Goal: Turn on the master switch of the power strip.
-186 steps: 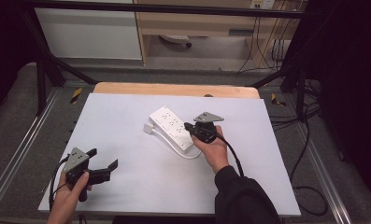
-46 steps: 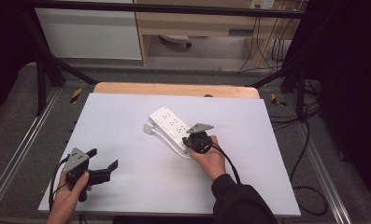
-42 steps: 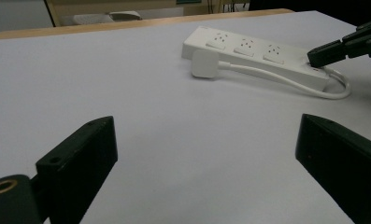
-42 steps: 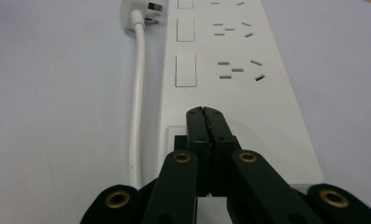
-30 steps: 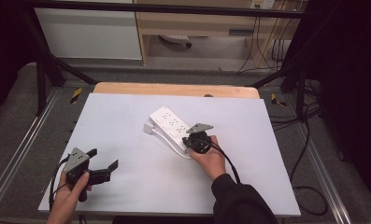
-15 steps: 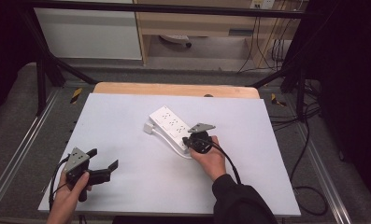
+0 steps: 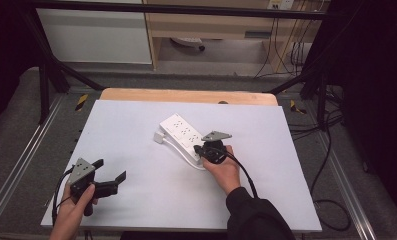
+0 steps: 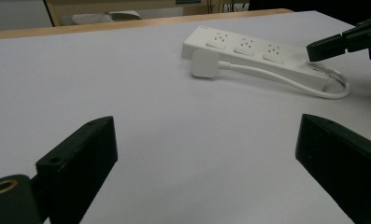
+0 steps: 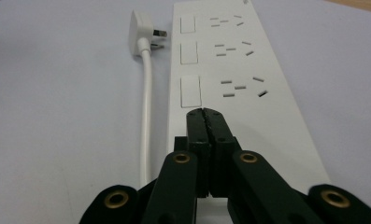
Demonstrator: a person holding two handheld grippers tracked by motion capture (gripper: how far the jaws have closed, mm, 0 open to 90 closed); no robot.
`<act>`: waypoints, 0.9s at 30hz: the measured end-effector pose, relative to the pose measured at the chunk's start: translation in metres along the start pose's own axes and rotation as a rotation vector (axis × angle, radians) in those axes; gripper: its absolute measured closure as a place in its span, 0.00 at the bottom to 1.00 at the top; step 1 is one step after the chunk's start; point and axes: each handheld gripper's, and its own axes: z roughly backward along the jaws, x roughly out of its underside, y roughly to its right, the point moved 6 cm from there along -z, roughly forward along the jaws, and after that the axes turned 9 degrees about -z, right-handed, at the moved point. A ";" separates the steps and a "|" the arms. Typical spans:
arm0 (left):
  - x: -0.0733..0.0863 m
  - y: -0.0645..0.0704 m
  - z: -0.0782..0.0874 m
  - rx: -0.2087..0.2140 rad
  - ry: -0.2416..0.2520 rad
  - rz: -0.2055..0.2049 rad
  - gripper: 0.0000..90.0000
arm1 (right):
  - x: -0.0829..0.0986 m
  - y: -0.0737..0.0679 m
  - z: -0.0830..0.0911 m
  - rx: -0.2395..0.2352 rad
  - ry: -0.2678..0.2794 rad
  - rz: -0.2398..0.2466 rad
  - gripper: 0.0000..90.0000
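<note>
Over power strip (image 7: pixel 182 134) end, right gripper (image 9: pixel 206 116) closed empty, left gripper (image 7: pixel 108 170) wide open

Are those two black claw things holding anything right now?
No. The left gripper is open over bare table; the right gripper is shut, empty, above the power strip.

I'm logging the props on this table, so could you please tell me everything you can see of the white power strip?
The power strip is a long white block, plastic by its look, lying flat and diagonal near the table's middle. Its top carries three socket groups, each with a rectangular switch beside it. A white cord leaves its near end, loops back alongside it and ends in a white plug lying unplugged on the table. The right tool, jaws shut together, rests over its near end.
</note>
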 end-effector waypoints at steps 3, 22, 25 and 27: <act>0.000 0.000 0.000 0.001 -0.001 -0.002 0.06 | -0.004 0.000 0.003 -0.002 0.017 -0.008 0.99; 0.000 0.000 0.000 0.002 -0.002 0.004 0.06 | -0.020 0.014 0.013 0.005 0.072 -0.089 0.50; 0.000 0.000 0.000 0.003 -0.003 0.004 0.06 | -0.023 0.017 0.015 0.009 0.078 -0.097 0.40; 0.001 0.000 0.000 0.003 -0.003 0.005 0.06 | -0.025 0.018 0.016 0.017 0.081 -0.099 0.34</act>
